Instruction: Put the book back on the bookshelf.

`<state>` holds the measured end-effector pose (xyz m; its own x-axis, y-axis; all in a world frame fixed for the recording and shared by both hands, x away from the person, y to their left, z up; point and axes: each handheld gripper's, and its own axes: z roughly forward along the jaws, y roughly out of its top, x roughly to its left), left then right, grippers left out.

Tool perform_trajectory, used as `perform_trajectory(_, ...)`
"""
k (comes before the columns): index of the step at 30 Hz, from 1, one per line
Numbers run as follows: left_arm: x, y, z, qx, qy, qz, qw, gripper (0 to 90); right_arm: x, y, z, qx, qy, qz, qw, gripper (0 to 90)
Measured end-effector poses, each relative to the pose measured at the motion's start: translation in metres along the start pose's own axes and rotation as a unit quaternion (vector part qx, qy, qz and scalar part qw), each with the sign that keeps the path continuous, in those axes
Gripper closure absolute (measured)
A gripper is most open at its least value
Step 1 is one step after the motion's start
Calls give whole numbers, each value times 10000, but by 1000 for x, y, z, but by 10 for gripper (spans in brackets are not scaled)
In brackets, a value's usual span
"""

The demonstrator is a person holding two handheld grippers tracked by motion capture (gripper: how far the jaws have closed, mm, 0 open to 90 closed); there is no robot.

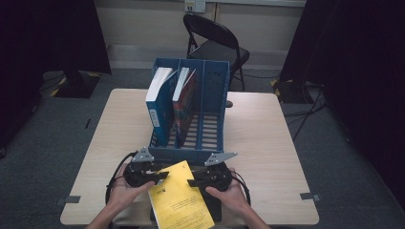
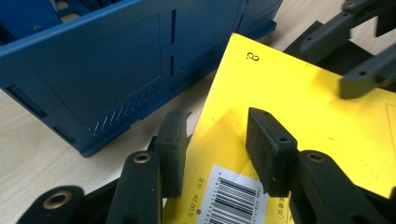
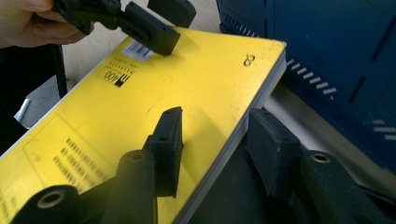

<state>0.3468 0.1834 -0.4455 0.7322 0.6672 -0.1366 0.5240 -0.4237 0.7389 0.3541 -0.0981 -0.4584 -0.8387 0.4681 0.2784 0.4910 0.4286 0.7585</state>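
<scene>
— Where's the yellow book [image 1: 180, 199]?

— Flat on the table [image 1: 267, 143], just in front of the blue file rack [image 1: 191, 112], its near end cut off at the table's edge.

— And the tools?

— The left gripper [image 1: 160, 176] straddles the book's left edge, jaws apart, gripping nothing. The right gripper [image 1: 196, 182] gapes across the right edge, unclenched too.

— Room to move?

— Bare wood on either side of the rack; two books [image 1: 168, 102] fill its left slots. Something dark lies under the book; I can't make it out.
</scene>
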Motion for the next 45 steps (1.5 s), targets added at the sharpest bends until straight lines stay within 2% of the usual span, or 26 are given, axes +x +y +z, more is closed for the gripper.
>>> perform_trajectory(3,4,-2,0,-46,-124,-98,9999,598,2,-7,-8,11,26,96,10000,536)
perform_trajectory(4,5,-3,1,-94,-175,-141,9997,606,3,-10,-10,21,33,110,9999,543)
perform_trajectory(6,6,-4,1,-139,-184,-97,9997,606,6,-13,-15,20,34,98,9999,584)
perform_trajectory(8,2,-3,0,-116,-75,55,9999,607,6,-13,-15,51,102,136,9998,663)
perform_trajectory(10,2,-3,0,-87,-46,27,9999,610,5,-10,-12,19,97,132,9999,716)
perform_trajectory(12,2,-3,0,-94,-41,22,9999,610,7,-5,-8,33,-67,22,10000,719)
perform_trajectory(13,2,-3,-1,-78,9,107,9999,616,7,-1,-5,54,-162,-43,9998,721)
perform_trajectory(15,-1,-4,-3,-96,144,220,9996,635,6,2,-2,64,-205,-58,9998,722)
perform_trajectory(16,-3,-5,-4,-106,171,213,9996,644,6,2,-2,51,-201,-65,9998,722)
perform_trajectory(17,-2,-5,-5,-86,170,215,9996,652,6,1,-2,21,-202,-91,9998,706)
perform_trajectory(18,-1,-6,-5,-109,132,100,9998,654,6,0,-3,-12,-201,-63,9998,650)
perform_trajectory(20,1,-9,-7,-146,58,-3,9999,657,6,-4,-5,17,-99,59,9999,568)
perform_trajectory(23,-2,-11,-9,-140,185,120,9997,672,8,-11,-12,-3,-27,156,9999,558)
perform_trajectory(27,0,-19,-18,-159,169,10,9997,693,11,-21,-27,-34,-103,173,9998,540)
perform_trajectory(30,-1,-24,-24,-156,347,40,9993,724,12,-29,-39,-91,-132,217,9996,532)
perform_trajectory(31,-1,-25,-25,-170,373,-19,9992,726,12,-33,-44,-78,-157,219,9996,525)
perform_trajectory(34,3,-29,-27,-237,234,-315,9989,725,15,-43,-54,-84,-189,235,9995,511)
perform_trajectory(38,1,-31,-31,-197,297,-317,9989,726,18,-53,-67,-160,-194,244,9994,502)
perform_trajectory(45,0,-36,-36,-186,337,-427,9983,727,25,-66,-76,-160,-148,259,9994,488)
